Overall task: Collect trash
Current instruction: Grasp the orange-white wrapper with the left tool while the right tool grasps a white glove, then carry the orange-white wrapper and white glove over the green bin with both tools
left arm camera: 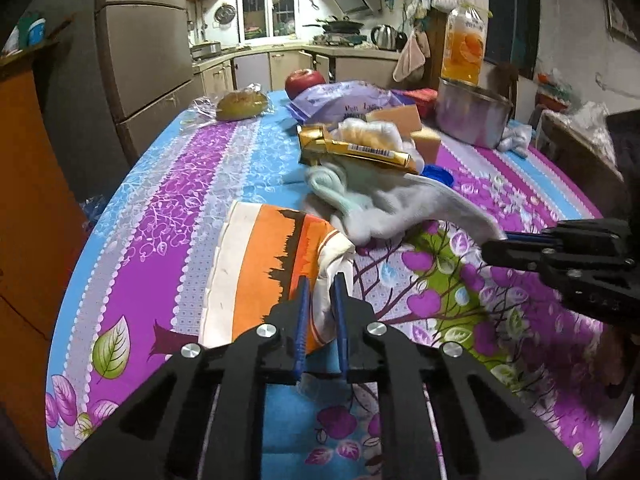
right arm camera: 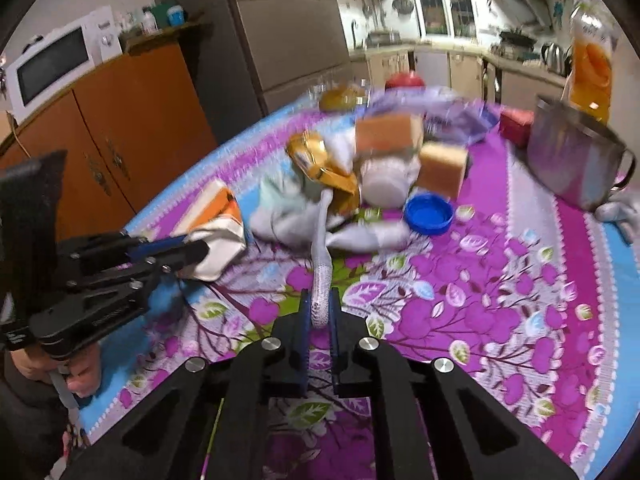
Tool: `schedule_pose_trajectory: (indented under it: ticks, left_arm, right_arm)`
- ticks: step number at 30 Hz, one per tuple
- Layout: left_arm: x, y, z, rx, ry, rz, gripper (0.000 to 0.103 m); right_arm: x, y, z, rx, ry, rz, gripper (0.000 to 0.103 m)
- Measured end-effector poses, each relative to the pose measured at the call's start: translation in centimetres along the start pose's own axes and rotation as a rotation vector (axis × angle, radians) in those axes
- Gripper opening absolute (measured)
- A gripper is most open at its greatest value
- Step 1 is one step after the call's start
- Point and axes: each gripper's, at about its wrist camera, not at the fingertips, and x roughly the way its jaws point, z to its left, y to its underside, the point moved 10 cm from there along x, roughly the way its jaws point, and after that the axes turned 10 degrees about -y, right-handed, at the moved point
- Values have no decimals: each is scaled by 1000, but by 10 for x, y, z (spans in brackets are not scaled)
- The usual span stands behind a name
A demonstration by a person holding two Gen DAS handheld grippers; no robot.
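I am looking across a counter point(left arm camera: 168, 208) covered in a purple, blue and white floral cloth, in a dim kitchen.

My left tongs point(left arm camera: 321, 280) sit at 6 o'clock in the left wrist view, their blue fingers clamped on the edge of an orange, white and brown patterned fabric bag point(left arm camera: 264, 264) that lies flat on the cloth.

My right tongs point(right arm camera: 321, 300) sit at 6 o'clock in the right wrist view, pinched on the stretched tip of a pale grey-white sock point(right arm camera: 320, 280). The sock runs up toward 12 o'clock into a crumpled heap of pale cloth point(right arm camera: 288, 208) at the middle of the counter. In the left wrist view the same tongs point(left arm camera: 496, 246) enter from 3 o'clock, holding the sock's end point(left arm camera: 440, 208).

On the heap rests a crinkled gold foil wrapper point(left arm camera: 352, 152). Just beside it, toward 1 o'clock, are two tan sponge blocks point(left arm camera: 404, 118) and a round blue plastic lid point(right arm camera: 429, 214). Farther back stand a steel pot point(left arm camera: 472, 114), a bottle of orange drink point(left arm camera: 464, 46), a red apple point(left arm camera: 305, 80), a purple printed plastic bag point(left arm camera: 348, 100) and a wrapped bun point(left arm camera: 242, 105).

The right wrist view is blurred around the heap.
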Motion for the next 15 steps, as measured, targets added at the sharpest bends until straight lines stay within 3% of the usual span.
schedule_pose_trajectory:
  ticks: [8, 15]
  left_arm:
    - [-39, -27, -11, -44, 30, -101, 11]
    - [-68, -47, -30, -91, 81, -162, 11]
  right_arm:
    - [-75, -20, 14, -29, 49, -190, 7]
    - [-132, -48, 23, -71, 99, -296, 6]
